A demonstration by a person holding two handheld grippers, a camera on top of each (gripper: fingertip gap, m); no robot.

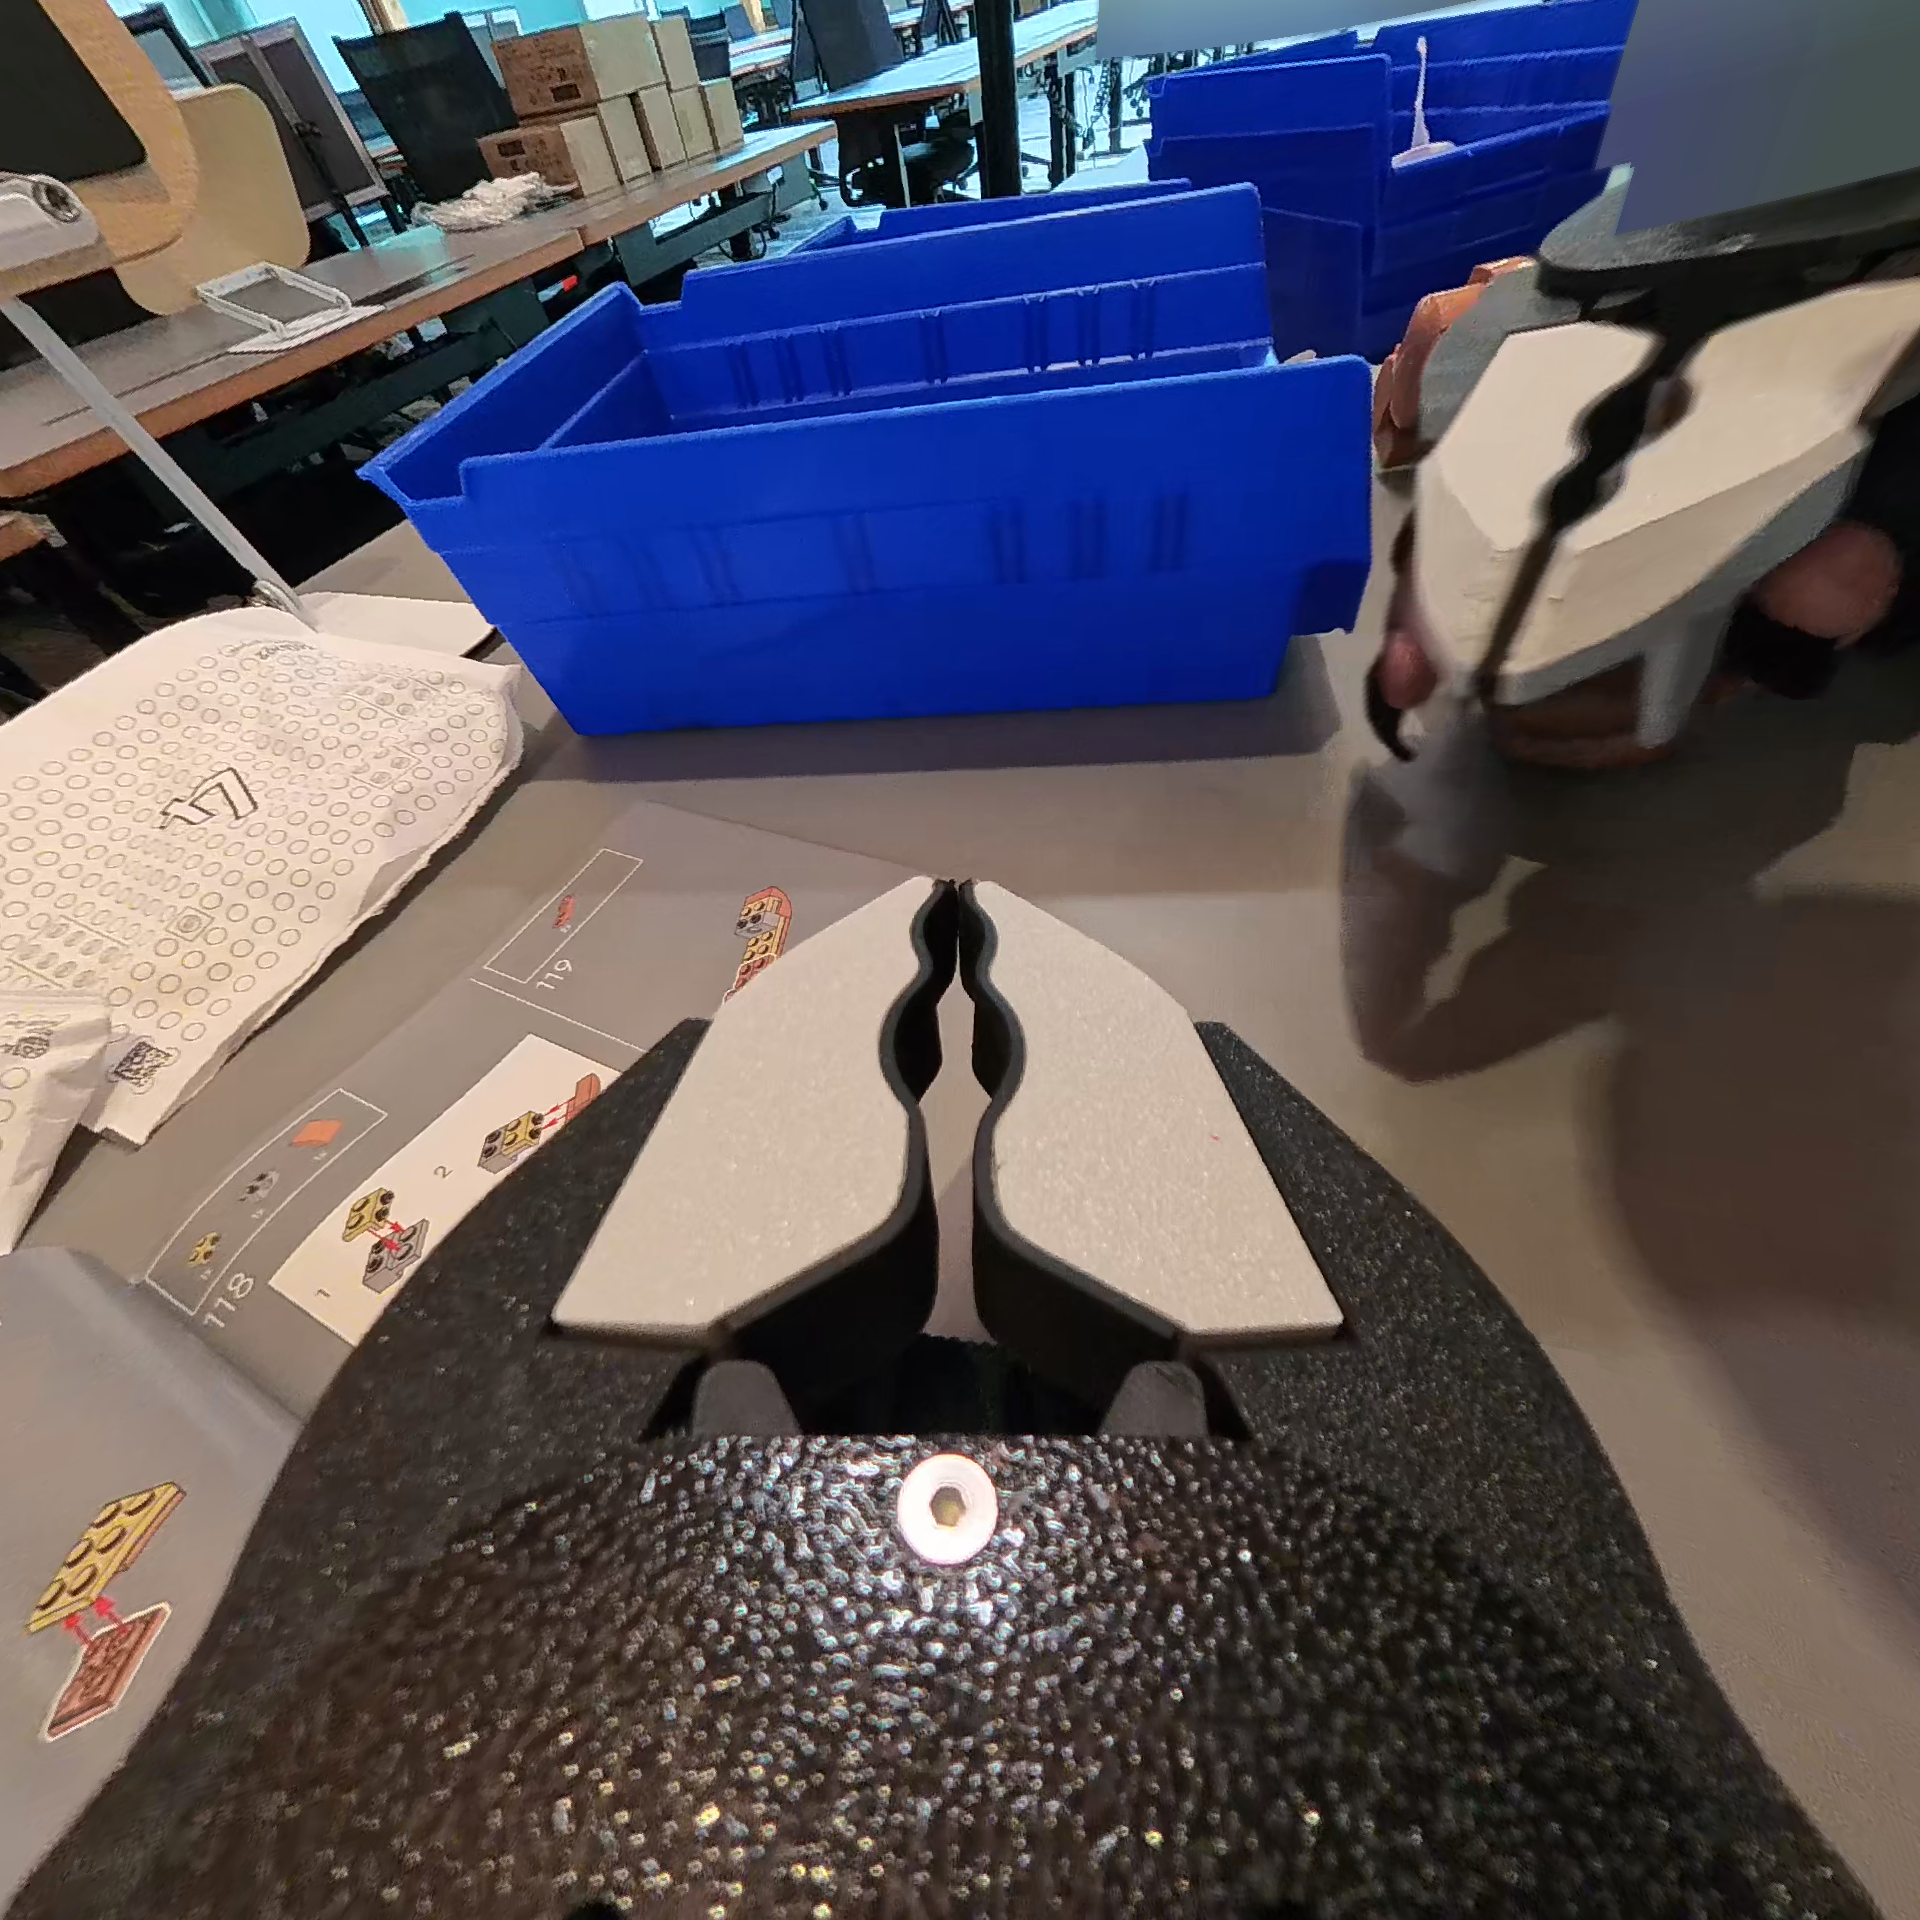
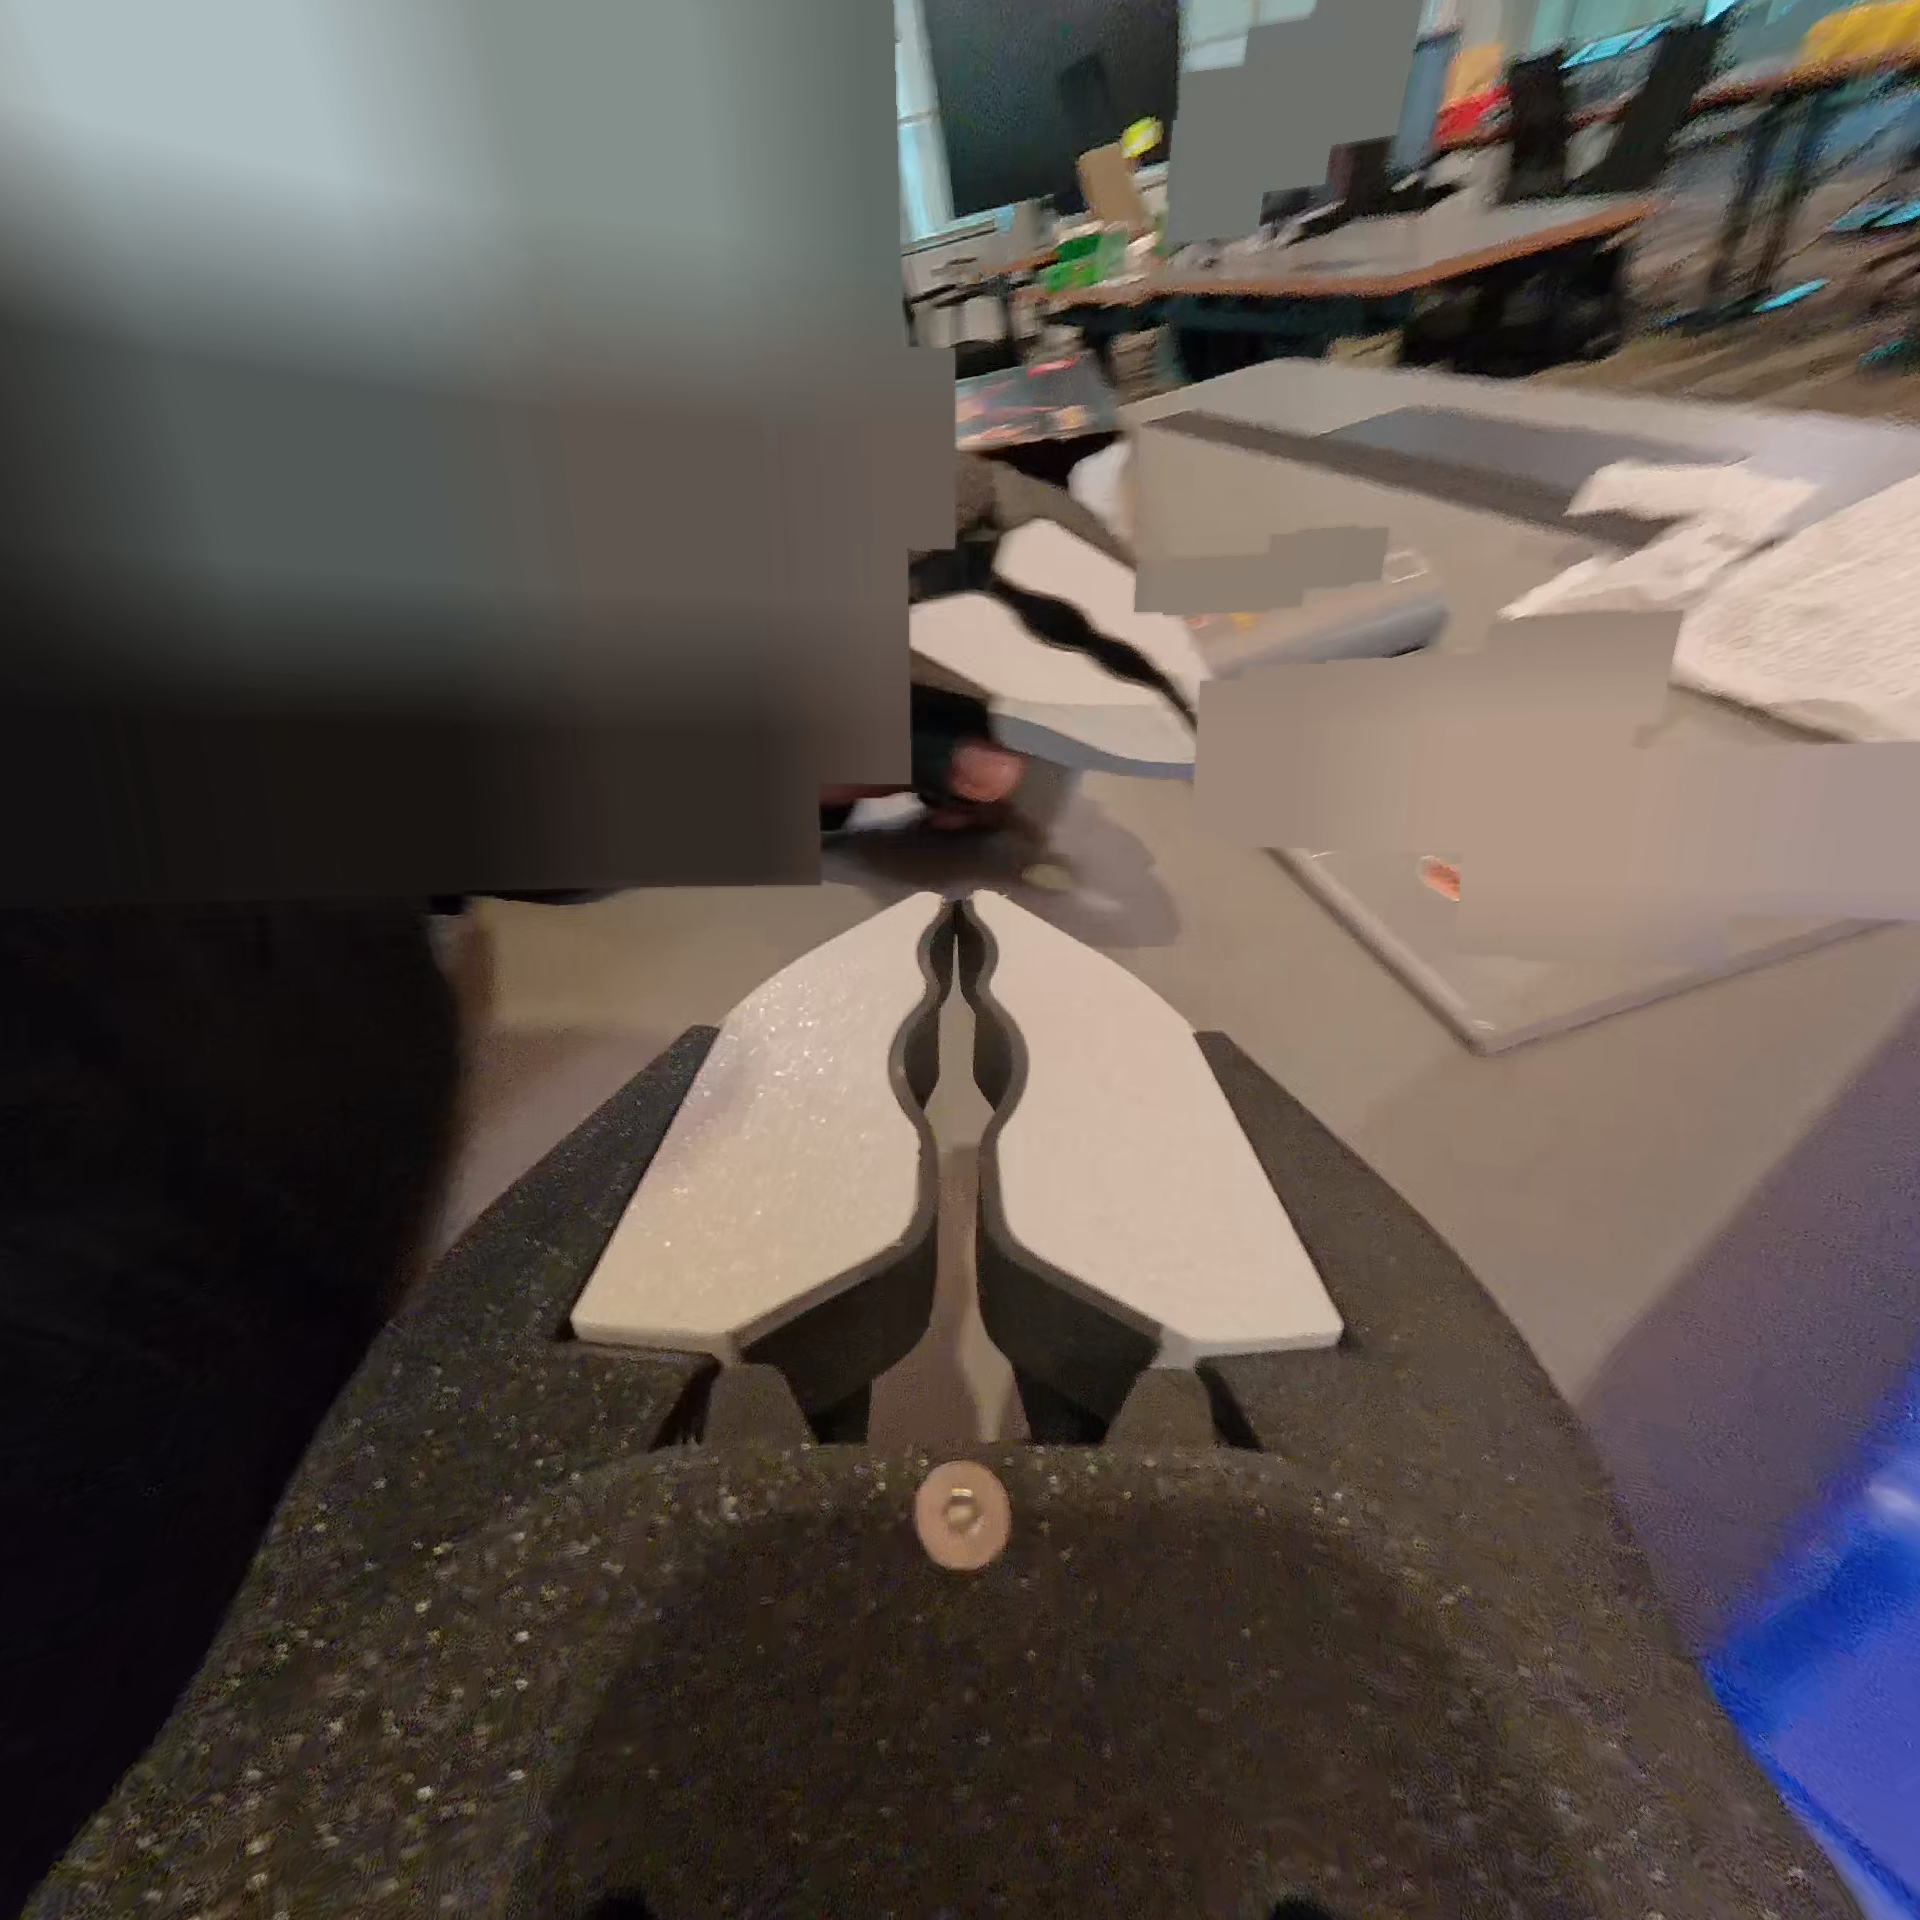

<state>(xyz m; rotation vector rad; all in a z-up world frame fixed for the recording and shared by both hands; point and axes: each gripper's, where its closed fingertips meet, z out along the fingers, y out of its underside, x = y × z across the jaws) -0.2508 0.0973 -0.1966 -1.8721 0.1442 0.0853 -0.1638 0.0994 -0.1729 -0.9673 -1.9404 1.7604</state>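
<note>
Left gripper (image 1: 956, 885): fingertips together, nothing between them, poised over the grey worktop (image 1: 1143, 831) just past the far edge of an open instruction booklet (image 1: 499, 1039). Booklet flat on the worktop, under and to the left of that gripper, showing brick-assembly diagrams.

Directly beyond the left gripper: blue plastic bin (image 1: 883, 582), long side facing, apart from the fingertips with bare worktop between. More blue bins (image 1: 1455, 156) stacked behind and to the right of it.

Left of the blue plastic bin: white paper bag (image 1: 208, 831) printed with circles, crumpled, lying partly over the booklet's far left corner.

Right of the blue plastic bin: right gripper (image 1: 1475, 686), tilted, held in a gloved hand (image 1: 1818, 603), fingertips pointing down toward the worktop and closed, with nothing seen between them; image motion-blurred there. Small brown brick assembly (image 1: 1423, 353) behind that gripper, partly hidden by it.

Right wrist view: right gripper (image 2: 958, 902) with tips together, bare, above open worktop. Ahead of it, left gripper (image 2: 1091, 644) seen side-on, also closed. Booklet (image 2: 1558, 987) to the right of the right gripper's tips, well apart. Paper bag (image 2: 1818, 603) beyond the booklet. Blue bin edge (image 2: 1849, 1662) at lower right, close beside the right gripper's body. View heavily blurred.

Background: desks, cardboard boxes (image 1: 603, 94), chairs.
</note>
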